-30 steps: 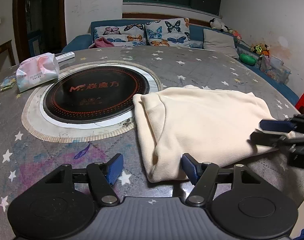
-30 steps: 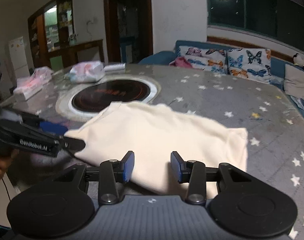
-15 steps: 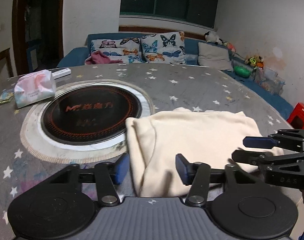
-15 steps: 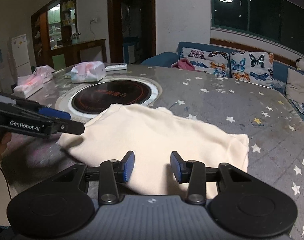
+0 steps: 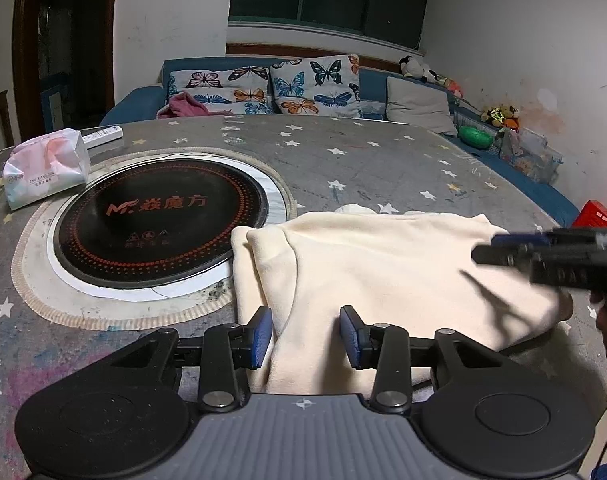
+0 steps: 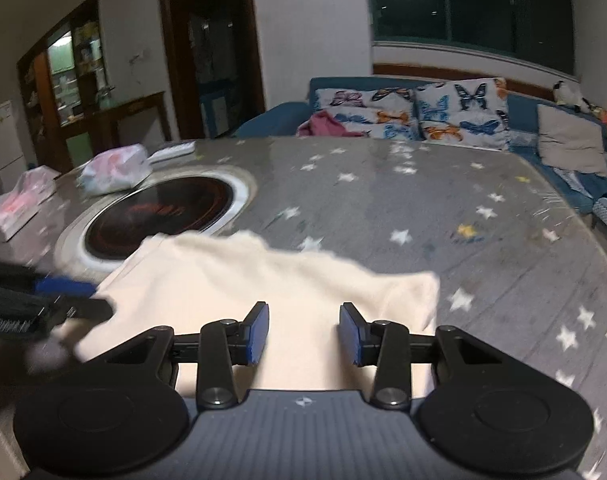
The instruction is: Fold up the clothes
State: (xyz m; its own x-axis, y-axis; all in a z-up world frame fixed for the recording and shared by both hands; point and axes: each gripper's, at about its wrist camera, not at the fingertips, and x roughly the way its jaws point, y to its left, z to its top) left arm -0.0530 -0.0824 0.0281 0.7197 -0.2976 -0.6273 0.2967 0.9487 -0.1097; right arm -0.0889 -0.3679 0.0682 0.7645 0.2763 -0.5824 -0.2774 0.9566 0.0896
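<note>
A cream garment (image 5: 383, 264) lies folded on the star-patterned table, also seen in the right wrist view (image 6: 263, 288). My left gripper (image 5: 305, 336) is open, its blue pads on either side of the garment's near left edge. My right gripper (image 6: 303, 332) is open over the garment's near edge. The right gripper shows at the right of the left wrist view (image 5: 543, 248), blurred, above the garment's right end. The left gripper shows at the left of the right wrist view (image 6: 47, 300).
A round black induction cooktop (image 5: 159, 220) is set in the table left of the garment. A tissue pack (image 5: 43, 164) and a remote (image 5: 103, 134) lie at the far left. A blue sofa with butterfly cushions (image 5: 287, 88) stands behind the table.
Both grippers have moved forward over the garment's near edge. The left jaws now straddle the garment's near left edge. The right wrist view is blurred by motion.
</note>
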